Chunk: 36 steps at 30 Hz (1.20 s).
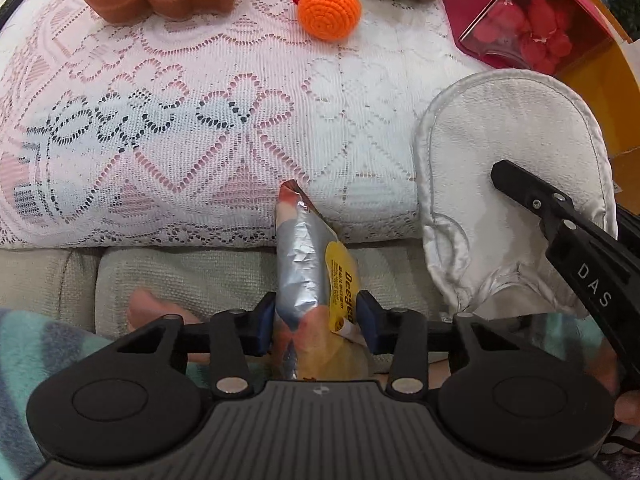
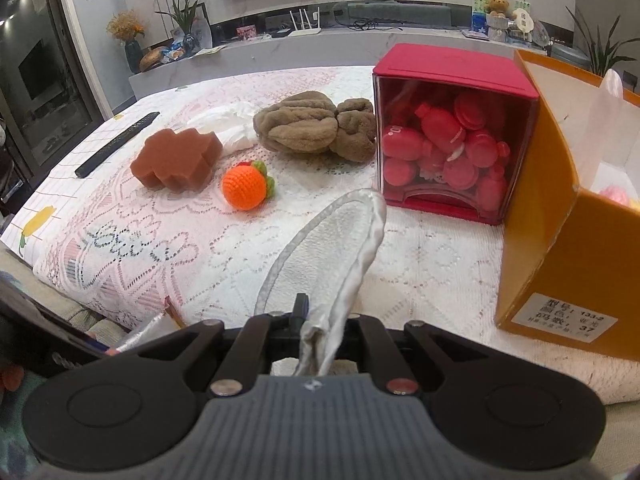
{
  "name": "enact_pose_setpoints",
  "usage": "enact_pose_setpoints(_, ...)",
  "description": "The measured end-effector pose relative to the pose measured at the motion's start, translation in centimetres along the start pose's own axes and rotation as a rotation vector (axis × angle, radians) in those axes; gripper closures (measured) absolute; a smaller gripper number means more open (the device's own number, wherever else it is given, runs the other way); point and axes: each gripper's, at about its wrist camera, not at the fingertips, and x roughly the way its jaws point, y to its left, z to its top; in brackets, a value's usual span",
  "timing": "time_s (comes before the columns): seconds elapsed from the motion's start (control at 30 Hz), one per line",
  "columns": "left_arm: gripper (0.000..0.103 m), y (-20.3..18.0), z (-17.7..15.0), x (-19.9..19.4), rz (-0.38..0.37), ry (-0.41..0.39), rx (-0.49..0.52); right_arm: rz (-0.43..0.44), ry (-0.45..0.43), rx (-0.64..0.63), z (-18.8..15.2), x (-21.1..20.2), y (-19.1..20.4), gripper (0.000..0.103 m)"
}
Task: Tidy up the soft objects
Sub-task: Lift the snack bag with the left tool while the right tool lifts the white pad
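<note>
Left wrist view shows the left tongs (image 1: 316, 320) gripping a foil packet (image 1: 300, 264) at six o'clock, while the right tongs (image 2: 316, 334) pinch a white slipper (image 2: 340, 240) shut, so next likely comes carrying each toward the orange box (image 2: 560, 216) at three o'clock.
</note>
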Motion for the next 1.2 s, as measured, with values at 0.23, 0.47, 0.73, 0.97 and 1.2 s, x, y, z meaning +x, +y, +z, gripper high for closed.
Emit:
enact_pose_setpoints(0.23, 0.069, -0.9, -0.7, -0.1, 0.02, -0.045, 0.039, -0.008, 0.005, -0.015, -0.1, 0.1, 0.2, 0.101)
enact_pose_setpoints(0.47, 0.073, -1.3, -2.2, -1.5, 0.011, -0.142, 0.053, -0.007, -0.009, -0.013, -0.2, -0.5, 0.2, 0.101)
enact_pose_setpoints(0.73, 0.075, -0.8, -3.3, -6.1, -0.031, -0.279, 0.027, -0.01, -0.048, 0.002, -0.1, -2.8, 0.1, 0.101)
enact_pose_setpoints(0.97, 0.075, -3.3, -1.9, -10.0, -0.096, -0.406, 0.06, -0.033, -0.104, 0.022, 0.4, -6.0, -0.4, 0.101)
enact_pose_setpoints(1.2, 0.075, -7.1, -0.5, -12.5, -0.157, -0.492, 0.126, -0.044, -0.176, 0.047, 1.9, -9.6, -2.4, 0.101)
